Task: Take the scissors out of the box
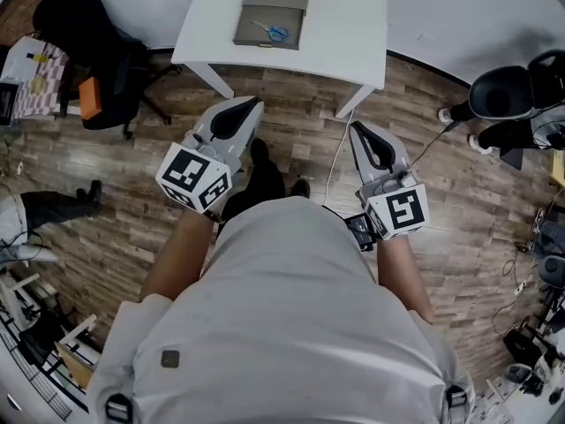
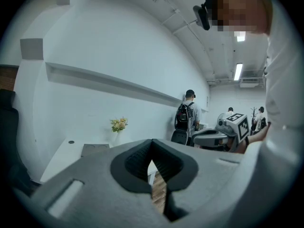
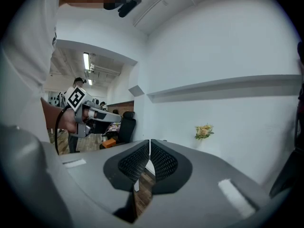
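Note:
A flat grey box (image 1: 265, 3) lies open on the white table (image 1: 353, 42) ahead of me. Blue-handled scissors (image 1: 274, 32) rest inside it near its front edge. Both grippers hover over the wooden floor, short of the table and apart from the box. My left gripper (image 1: 254, 104) points at the table's front left leg; its jaws meet at the tips with nothing between them (image 2: 152, 144). My right gripper (image 1: 355, 127) sits by the front right leg, jaws nearly together and empty (image 3: 149, 144). In the left gripper view the box (image 2: 95, 149) shows as a low grey slab.
A black office chair (image 1: 97, 51) with an orange item stands left of the table. Black equipment (image 1: 512, 95) and cables crowd the right side. The table's legs (image 1: 212, 78) slant outward. A small bunch of flowers (image 2: 118, 124) stands by the white wall. People stand far off (image 2: 187, 115).

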